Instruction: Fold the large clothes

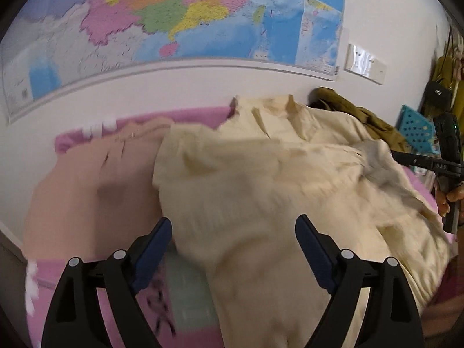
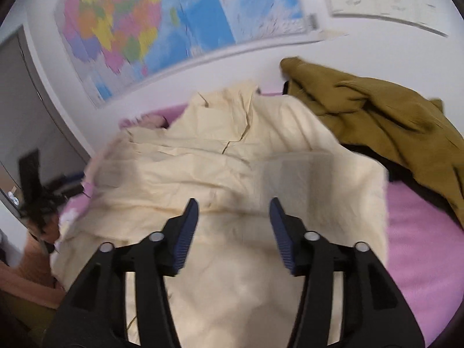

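A large cream-yellow garment [image 1: 261, 191] lies rumpled on a pink bed [image 1: 87, 136]; it also fills the middle of the right wrist view [image 2: 220, 174]. My left gripper [image 1: 233, 226] is open just above its near left part, holding nothing. My right gripper [image 2: 233, 207] is open over the garment's near middle, also empty. The right gripper's body shows at the right edge of the left wrist view [image 1: 446, 156], held by a hand. The image is blurred by motion.
A peach-pink garment [image 1: 87, 191] lies left of the cream one. An olive-brown garment [image 2: 377, 116] is heaped at the back right. A map [image 1: 179, 23] hangs on the white wall behind the bed. A teal perforated basket [image 1: 414, 121] stands at right.
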The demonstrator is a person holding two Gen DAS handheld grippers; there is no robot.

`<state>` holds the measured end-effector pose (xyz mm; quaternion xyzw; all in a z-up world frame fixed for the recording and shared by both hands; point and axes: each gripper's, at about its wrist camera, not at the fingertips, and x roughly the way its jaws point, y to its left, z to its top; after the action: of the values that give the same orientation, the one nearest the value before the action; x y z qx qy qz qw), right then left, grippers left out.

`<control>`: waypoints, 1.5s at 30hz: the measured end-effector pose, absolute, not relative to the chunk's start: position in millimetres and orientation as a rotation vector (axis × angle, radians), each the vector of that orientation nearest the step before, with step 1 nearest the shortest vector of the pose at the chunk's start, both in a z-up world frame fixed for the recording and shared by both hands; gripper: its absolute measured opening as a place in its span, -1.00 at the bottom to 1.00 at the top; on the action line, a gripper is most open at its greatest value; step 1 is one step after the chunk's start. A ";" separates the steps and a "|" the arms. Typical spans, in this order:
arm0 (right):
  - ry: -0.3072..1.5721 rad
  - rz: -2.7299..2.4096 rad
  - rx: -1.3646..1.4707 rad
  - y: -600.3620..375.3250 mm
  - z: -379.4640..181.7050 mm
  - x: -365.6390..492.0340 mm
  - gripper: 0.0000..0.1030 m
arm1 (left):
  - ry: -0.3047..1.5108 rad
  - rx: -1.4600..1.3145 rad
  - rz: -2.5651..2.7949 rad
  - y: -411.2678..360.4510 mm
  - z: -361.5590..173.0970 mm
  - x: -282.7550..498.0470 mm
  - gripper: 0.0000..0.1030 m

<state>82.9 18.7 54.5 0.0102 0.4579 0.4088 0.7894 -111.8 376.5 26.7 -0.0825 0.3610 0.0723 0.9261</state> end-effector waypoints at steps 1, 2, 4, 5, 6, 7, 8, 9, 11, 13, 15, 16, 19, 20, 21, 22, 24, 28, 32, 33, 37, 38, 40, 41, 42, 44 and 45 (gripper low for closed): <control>0.988 0.877 0.047 4.7 57.6 74.4 0.07 | 0.741 -0.187 0.140 375.3 24.1 -123.1 0.63; 0.991 0.869 0.075 -11.2 59.5 64.8 0.08 | 0.736 -0.214 0.119 374.4 20.4 -135.8 0.63; 0.994 0.857 0.135 -34.6 62.6 53.4 0.18 | 0.716 -0.267 0.074 372.3 14.1 -155.8 0.64; 0.997 0.837 0.158 -49.4 62.5 46.9 0.26 | 0.713 -0.298 0.060 372.3 10.4 -165.1 0.68; 0.999 0.814 0.177 -60.5 59.7 40.3 0.32 | 0.715 -0.322 0.066 372.2 6.1 -173.6 0.72; 1.003 0.785 0.203 -76.6 57.4 33.2 0.33 | 0.724 -0.344 0.074 371.6 1.4 -180.0 0.72; 1.010 0.763 0.227 -90.2 55.2 25.7 0.34 | 0.734 -0.362 0.073 371.5 -1.7 -184.5 0.72; 1.018 0.756 0.258 -101.4 51.5 20.1 0.35 | 0.743 -0.385 0.069 371.3 -6.0 -190.2 0.72; 1.032 0.729 0.299 -123.6 44.3 7.7 0.44 | 0.761 -0.430 0.062 369.5 -14.0 -201.3 0.72; 1.049 0.707 0.333 -142.4 37.2 -3.8 0.58 | 0.769 -0.467 0.048 367.3 -19.5 -209.5 0.72; 1.057 0.705 0.373 -155.5 30.8 -11.6 0.58 | 0.777 -0.504 0.017 361.9 -25.1 -216.3 0.72; 1.065 0.689 0.383 -161.4 26.9 -16.6 0.59 | 0.781 -0.512 0.007 359.2 -27.5 -218.2 0.72; 1.078 0.673 0.408 -171.5 20.3 -28.2 0.59 | 0.803 -0.531 -0.026 349.4 -35.2 -224.0 0.74; 1.082 0.678 0.411 -172.8 19.3 -31.5 0.60 | 0.810 -0.543 -0.046 346.0 -37.9 -225.2 0.75; 1.082 0.678 0.402 -173.6 19.1 -34.3 0.60 | 0.821 -0.562 -0.073 342.8 -41.3 -225.8 0.75; 1.081 0.675 0.385 -173.4 20.1 -37.5 0.61 | 0.830 -0.575 -0.090 340.4 -44.1 -225.2 0.76; 1.080 0.671 0.376 -175.7 20.6 -41.6 0.63 | 0.831 -0.566 -0.101 333.9 -46.5 -225.2 0.81; 1.090 0.684 0.387 -178.3 17.6 -47.7 0.66 | 0.831 -0.582 -0.140 326.6 -48.5 -222.4 0.84; 1.102 0.742 0.333 -161.0 17.2 -53.9 0.65 | 0.846 -0.575 -0.159 319.1 -44.3 -217.5 0.85; 1.109 0.770 0.335 -157.8 16.7 -54.8 0.64 | 0.850 -0.557 -0.162 314.1 -42.5 -216.0 0.85; 1.115 0.851 0.323 -142.5 12.4 -57.9 0.45 | 0.866 -0.586 -0.205 312.0 -48.8 -209.2 0.84; 1.127 0.879 0.337 -139.1 10.1 -57.7 0.23 | 0.871 -0.590 -0.202 311.1 -51.4 -207.0 0.82; 1.136 0.908 0.347 -131.7 7.0 -57.2 0.14 | 0.862 -0.585 -0.174 309.1 -51.3 -204.5 0.79; 1.137 0.922 0.351 -129.7 6.6 -57.2 0.01 | 0.858 -0.583 -0.159 308.5 -50.6 -202.9 0.76; 1.139 0.935 0.370 -129.0 5.9 -56.6 -0.26 | 0.866 -0.580 -0.139 307.5 -50.6 -199.9 0.65; 1.137 0.966 0.448 -130.9 3.9 -54.4 -0.52 | 0.888 -0.562 -0.090 309.3 -50.1 -196.6 0.09; 1.130 0.974 0.459 -131.2 5.3 -55.2 -0.58 | 0.907 -0.572 -0.064 312.7 -51.3 -195.8 -0.14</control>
<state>-55.2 -131.2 5.3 0.2068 0.5095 0.4389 0.7106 -195.8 312.7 -51.3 -0.2725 0.4321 -0.0304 0.8591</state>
